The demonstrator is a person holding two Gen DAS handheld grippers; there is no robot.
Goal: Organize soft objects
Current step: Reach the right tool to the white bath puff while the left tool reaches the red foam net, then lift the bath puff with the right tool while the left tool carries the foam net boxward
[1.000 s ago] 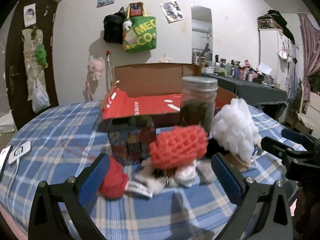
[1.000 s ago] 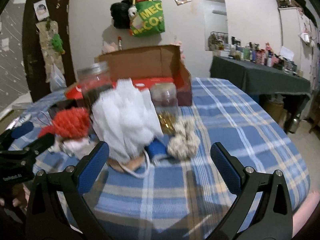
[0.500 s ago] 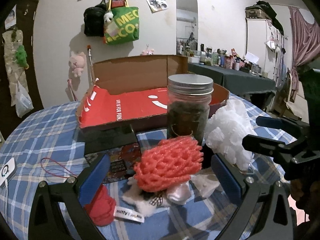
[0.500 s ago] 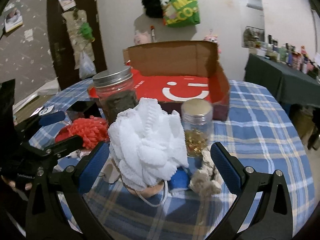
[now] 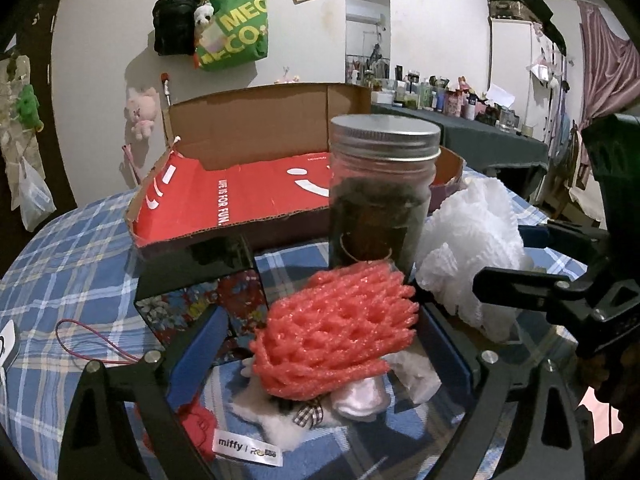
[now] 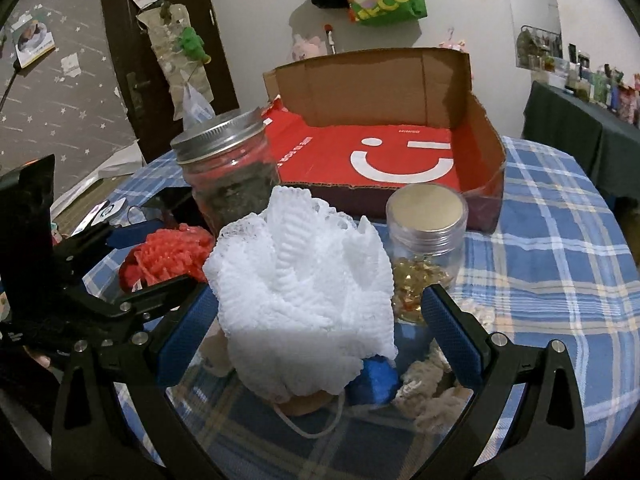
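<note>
Between the blue pads of the left gripper [image 5: 320, 340] sits the red foam net [image 5: 336, 328], with the jaws spread wide and a gap on either side, so nothing is pinched yet. Between the pads of the right gripper [image 6: 316, 336] stands the white foam net [image 6: 300, 300], and those jaws too are spread, the left pad just beside the net and the right pad a little apart.

Beyond both tools lies the open cardboard box [image 6: 400, 160] with its red floor, which I judge to be where the soft things go. Just ahead of the left gripper stands a tall glass jar [image 5: 380, 196], touching or nearly touching the red net; ahead and to the right of the right gripper stands a small jar [image 6: 426, 240] of yellow beads.

To do this step well, I would centre each net between the pads and close gently (foam crushes easily), then lift straight up before swinging forward, so neither jar is knocked over.
</note>
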